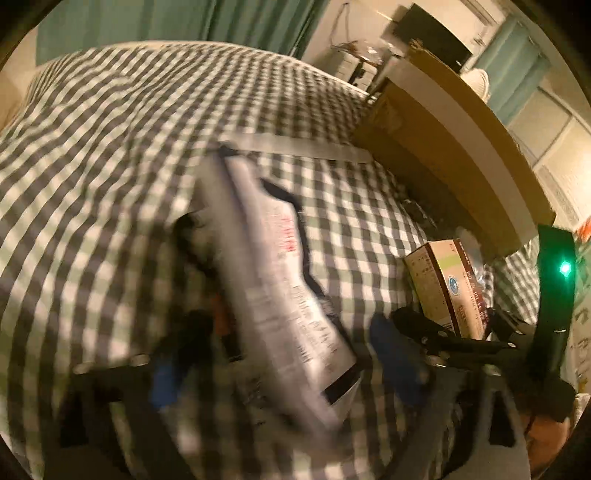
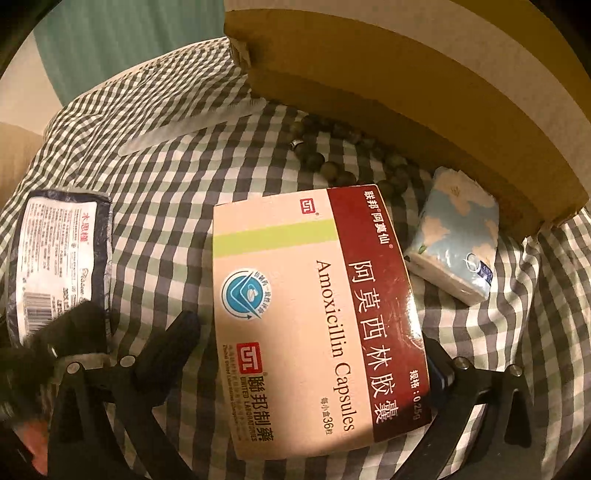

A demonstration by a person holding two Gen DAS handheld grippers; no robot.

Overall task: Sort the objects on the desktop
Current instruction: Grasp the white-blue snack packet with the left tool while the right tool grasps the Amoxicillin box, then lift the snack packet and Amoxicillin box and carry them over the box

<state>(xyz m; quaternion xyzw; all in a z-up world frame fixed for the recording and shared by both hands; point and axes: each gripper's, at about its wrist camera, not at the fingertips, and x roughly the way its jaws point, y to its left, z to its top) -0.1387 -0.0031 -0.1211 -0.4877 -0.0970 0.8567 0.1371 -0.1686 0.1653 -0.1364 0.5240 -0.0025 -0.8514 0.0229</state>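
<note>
We see a counter [image 2: 155, 192] draped in a grey-and-white checked cloth, with teal curtains [image 1: 177, 22] behind it and a large cardboard box [image 2: 369, 92] standing along its far right side. A pale flat strip [image 2: 192, 125] lies on the cloth near the box, a string of dark beads [image 2: 321, 162] curls just beside the box wall, and a blue floral tissue pack [image 2: 458, 232] rests close to it.

Our right tongs [image 2: 314, 350] stand wide apart around the Amoxicillin Capsules box [image 2: 317, 314]; the right finger is pressed against the box edge, while the left finger [image 2: 173, 343] stays clear of it, so we cannot tell whether the box is truly gripped.

Our left tongs [image 1: 288, 354] appear in a heavily blurred view, their blue-tipped fingers [image 1: 399, 362] spread on either side of a white labelled pouch [image 1: 288, 280] with a dark border. The blur keeps us from telling whether they pinch it. In the right wrist view the same pouch sits at the far left of the counter.
</note>
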